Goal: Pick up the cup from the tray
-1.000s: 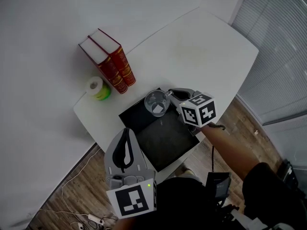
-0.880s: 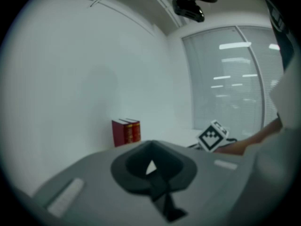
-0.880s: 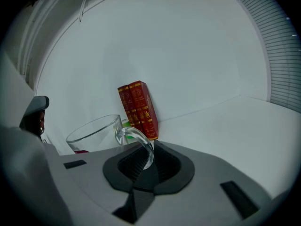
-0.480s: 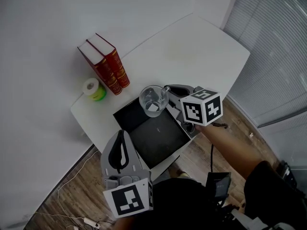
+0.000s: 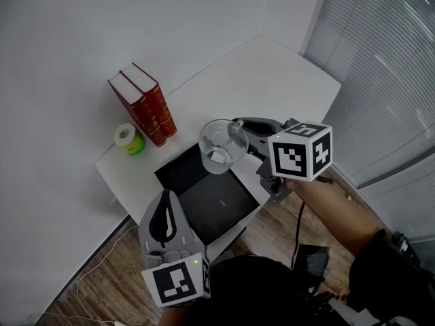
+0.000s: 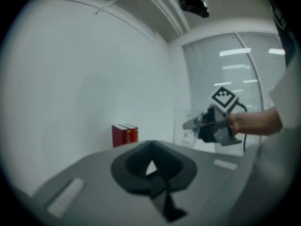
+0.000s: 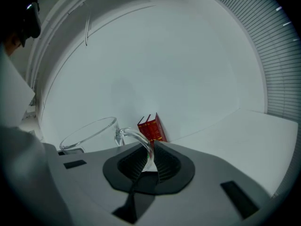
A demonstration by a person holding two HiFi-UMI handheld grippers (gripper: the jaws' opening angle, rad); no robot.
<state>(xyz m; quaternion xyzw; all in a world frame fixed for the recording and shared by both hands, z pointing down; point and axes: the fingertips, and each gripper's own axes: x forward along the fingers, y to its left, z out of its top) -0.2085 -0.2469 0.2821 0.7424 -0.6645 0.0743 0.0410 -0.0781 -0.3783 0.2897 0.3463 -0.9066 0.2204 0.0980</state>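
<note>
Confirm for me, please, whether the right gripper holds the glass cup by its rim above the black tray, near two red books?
Not quite: the right gripper holds the glass cup by its handle, not its rim, as the right gripper view shows. The cup is above the black tray, near two red books.

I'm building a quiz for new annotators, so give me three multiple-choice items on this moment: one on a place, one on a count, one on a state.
1. Where is the glass cup?
A. standing in the black tray
B. held in the air
C. on top of the books

2. How many red books stand on the table?
A. one
B. four
C. two

3. The right gripper is:
A. shut on the cup's handle
B. open and empty
C. shut on a book

Answers:
1 B, the gripper holds it up, off the tray.
2 C, two spines stand side by side.
3 A, its jaws pinch the handle.
</note>
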